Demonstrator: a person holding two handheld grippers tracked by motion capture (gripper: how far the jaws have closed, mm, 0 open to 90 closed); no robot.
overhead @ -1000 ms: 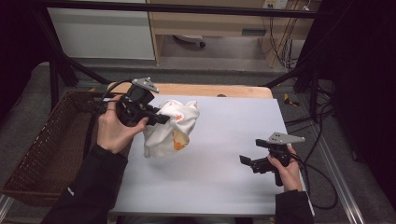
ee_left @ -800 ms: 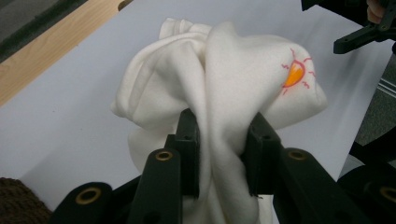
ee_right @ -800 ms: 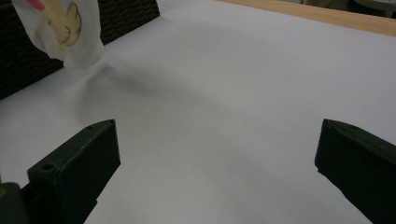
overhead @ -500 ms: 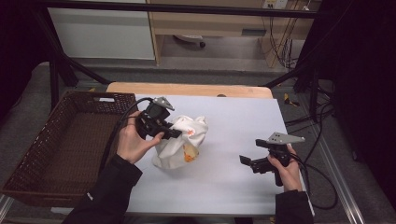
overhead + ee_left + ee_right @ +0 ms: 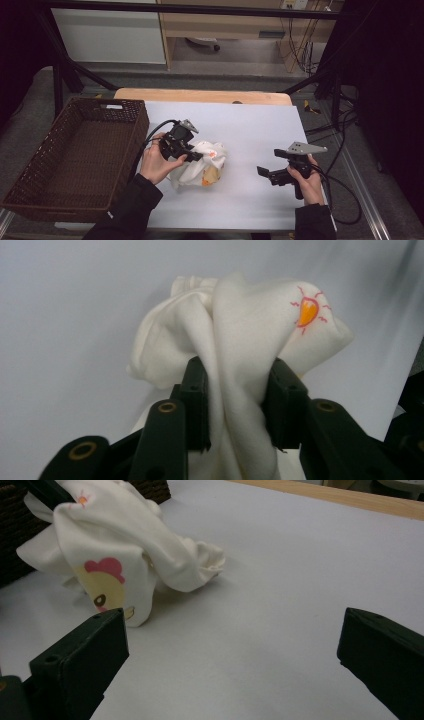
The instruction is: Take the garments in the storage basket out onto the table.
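The left gripper (image 5: pixel 235 390) pinches a crumpled white printed cloth garment (image 5: pixel 200 167) between its fingers, resting on the table; the right gripper (image 5: pixel 267 174) waits open nearby. Likely next: spreading it.

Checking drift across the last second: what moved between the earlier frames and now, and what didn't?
The left tongs, shut on the white printed cloth, carried it from near the wicker basket toward the person and the middle of the white table, and lower; the cloth now rests bunched on the surface. No grasp or release happened. The right tongs stayed open in the same spot, and the basket did not move.
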